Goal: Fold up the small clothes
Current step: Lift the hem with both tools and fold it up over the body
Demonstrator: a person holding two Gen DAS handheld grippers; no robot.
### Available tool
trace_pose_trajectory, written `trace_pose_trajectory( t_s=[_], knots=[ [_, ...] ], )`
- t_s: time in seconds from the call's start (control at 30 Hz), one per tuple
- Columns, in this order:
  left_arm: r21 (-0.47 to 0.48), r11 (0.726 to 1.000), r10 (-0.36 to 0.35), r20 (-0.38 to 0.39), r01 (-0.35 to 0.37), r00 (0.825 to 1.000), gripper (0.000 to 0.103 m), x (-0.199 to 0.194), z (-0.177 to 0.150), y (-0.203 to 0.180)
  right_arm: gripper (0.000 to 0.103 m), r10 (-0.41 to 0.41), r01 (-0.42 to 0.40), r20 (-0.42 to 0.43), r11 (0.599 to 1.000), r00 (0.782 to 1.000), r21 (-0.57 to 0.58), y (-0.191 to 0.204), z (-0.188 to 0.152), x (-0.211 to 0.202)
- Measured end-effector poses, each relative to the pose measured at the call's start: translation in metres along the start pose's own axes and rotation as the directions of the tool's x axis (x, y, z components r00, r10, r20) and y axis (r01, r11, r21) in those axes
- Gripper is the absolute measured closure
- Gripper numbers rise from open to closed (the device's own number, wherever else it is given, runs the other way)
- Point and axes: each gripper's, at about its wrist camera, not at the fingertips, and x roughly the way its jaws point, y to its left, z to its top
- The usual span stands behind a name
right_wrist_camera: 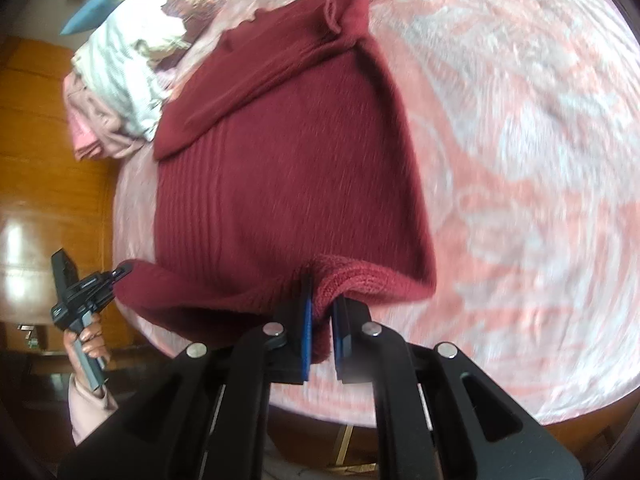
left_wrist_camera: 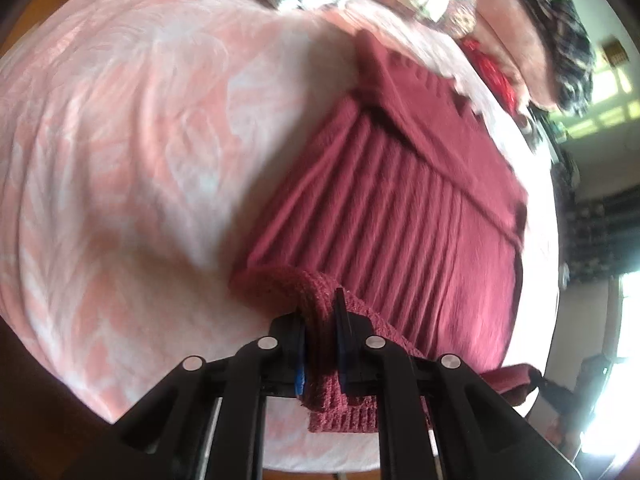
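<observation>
One maroon sweater (right_wrist_camera: 288, 168), two tools, one pink bedspread (right_wrist_camera: 520, 140), one clothes pile (right_wrist_camera: 120, 76).

A home bedroom is indicated: a wide bed is covered by a pink-and-white patterned bedspread (right_wrist_camera: 520, 120), with a blue pillow (right_wrist_camera: 104, 4) and loose laundry (right_wrist_camera: 120, 68) heaped at its far end. Wooden panelling (right_wrist_camera: 44, 128) is seen alongside, and a sunlit window (left_wrist_camera: 600, 100) beyond

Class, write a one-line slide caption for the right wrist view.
Right gripper and left gripper each pinch the maroon sweater's hem above the pink bedspread.
</observation>
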Motion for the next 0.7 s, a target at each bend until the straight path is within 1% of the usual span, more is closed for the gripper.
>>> trace_pose_trajectory(
  t_s=[0.03,0.23,0.33,0.37,0.4,0.43,0.47,0.5,0.53,0.57,0.63,0.7],
  knots=[
    [-0.014,1.0,0.003,0.01,-0.003,1.0,0.091,0.001,0.01,-0.001,0.096,-0.016,0.016,0.001,1.0,1.0,0.011,-0.001,0.009,0.002],
    [-0.057,0.998,0.026,0.04,-0.024,0.999,0.091,0.015,0.046,-0.02,0.096,-0.072,0.073,-0.01,0.995,0.997,0.074,-0.011,0.049,0.02],
    [-0.059,0.996,0.063,0.039,-0.06,0.997,0.091,0.03,0.057,-0.028,0.095,-0.091,0.093,-0.021,0.99,0.996,0.105,-0.014,0.066,0.03],
    [-0.055,0.995,0.084,0.036,-0.082,0.996,0.089,0.034,0.059,-0.03,0.095,-0.089,0.091,-0.027,0.989,0.996,0.113,-0.016,0.072,0.033],
    [-0.058,0.993,0.109,0.034,-0.107,0.993,0.088,0.039,0.062,-0.032,0.092,-0.099,0.101,-0.021,0.988,0.995,0.121,-0.017,0.076,0.034],
    [-0.069,0.991,0.121,0.029,-0.119,0.992,0.085,0.043,0.064,-0.031,0.087,-0.119,0.12,-0.01,0.984,0.993,0.131,-0.019,0.079,0.034],
    [-0.088,0.99,0.116,0.025,-0.113,0.993,0.082,0.044,0.067,-0.03,0.083,-0.136,0.136,-0.008,0.981,0.991,0.136,-0.021,0.081,0.033],
    [-0.1,0.99,0.107,0.024,-0.104,0.994,0.079,0.044,0.068,-0.029,0.072,-0.147,0.146,-0.005,0.979,0.989,0.144,-0.023,0.084,0.032],
    [-0.111,0.989,0.099,0.029,-0.095,0.995,0.062,0.042,0.071,-0.028,0.069,-0.152,0.149,0.005,0.975,0.988,0.162,-0.028,0.086,0.029],
    [-0.116,0.988,0.103,0.043,-0.098,0.994,0.045,0.038,0.073,-0.028,0.069,-0.156,0.152,0.01,0.974,0.988,0.17,-0.03,0.086,0.027],
    [-0.101,0.99,0.108,0.109,-0.097,0.988,0.043,0.026,0.075,-0.032,0.069,-0.151,0.144,0.028,0.975,0.988,0.166,-0.032,0.086,0.02],
    [-0.045,0.993,0.114,0.15,-0.108,0.982,0.041,0.015,0.075,-0.039,0.069,-0.154,0.147,0.047,0.98,0.987,0.132,-0.027,0.087,0.016]
  ],
)
